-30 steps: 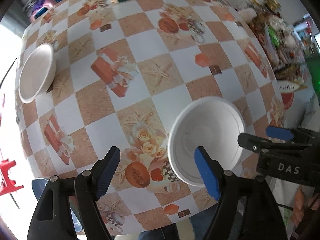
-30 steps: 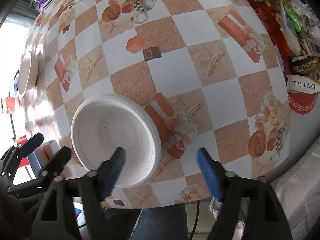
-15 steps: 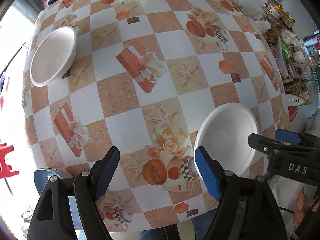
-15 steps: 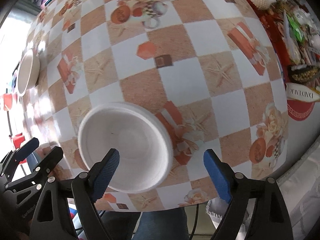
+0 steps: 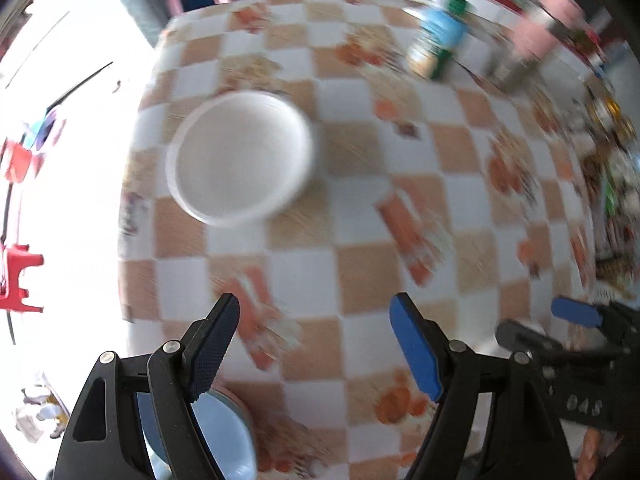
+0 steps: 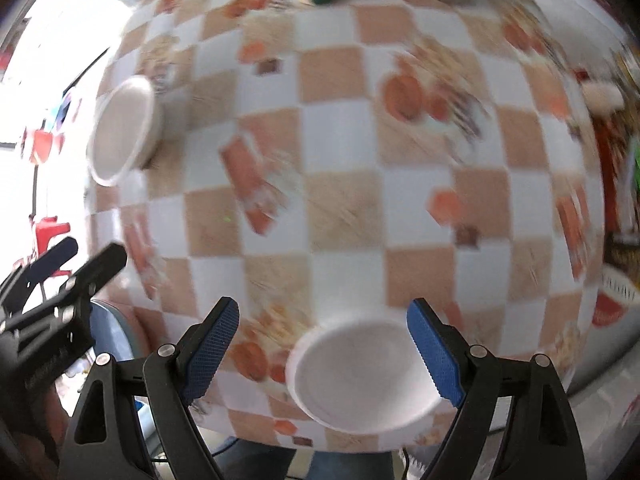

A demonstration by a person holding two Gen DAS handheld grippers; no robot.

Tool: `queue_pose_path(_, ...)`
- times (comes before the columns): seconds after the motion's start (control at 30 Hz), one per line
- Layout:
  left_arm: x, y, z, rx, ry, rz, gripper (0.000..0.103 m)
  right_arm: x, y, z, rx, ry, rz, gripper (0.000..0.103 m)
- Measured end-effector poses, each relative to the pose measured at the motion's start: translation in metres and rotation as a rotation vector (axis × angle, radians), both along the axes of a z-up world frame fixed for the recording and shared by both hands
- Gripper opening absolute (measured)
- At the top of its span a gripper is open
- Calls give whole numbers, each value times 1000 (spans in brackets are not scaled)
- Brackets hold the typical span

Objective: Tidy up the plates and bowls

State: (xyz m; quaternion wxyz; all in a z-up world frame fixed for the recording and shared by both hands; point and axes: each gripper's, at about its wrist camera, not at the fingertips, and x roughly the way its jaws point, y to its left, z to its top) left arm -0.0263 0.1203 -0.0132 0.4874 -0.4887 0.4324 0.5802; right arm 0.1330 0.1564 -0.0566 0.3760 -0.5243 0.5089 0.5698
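Note:
Two white bowls sit on a checkered tablecloth. The far bowl lies near the table's left edge, well ahead of my open, empty left gripper; it also shows in the right wrist view at the left. The near bowl sits at the table's front edge, low between the blue pads of my open right gripper, which holds nothing. The right gripper shows at the right of the left wrist view. Both views are motion-blurred.
A green-and-blue can and a metal cup stand at the table's far side. Cluttered goods line the right edge. A light blue stool stands below the front edge, and a red stool stands on the floor at left.
Both grippers have swung up and back, now looking farther across the table. The far bowl moved toward the left view's centre; the near bowl dropped low in the right view.

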Motion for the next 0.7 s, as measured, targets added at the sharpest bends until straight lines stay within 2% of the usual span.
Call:
queue_pose_path(0.13,-48,22,-2,15,38,92,81,-34,21,5,26,14,71,87)
queue_pose_path(0.27,-82,40,-13,11,55,141,81,-69,40,3,41,27,115,87)
queue_pose_path(0.43,-106,61,-31,-1,84,165,81,-98,63,-14,33,25,143,87)
queue_pose_path(0.7,-134,81,-59,-23,102,207,81,-127,97,-46,11,47,101,87)
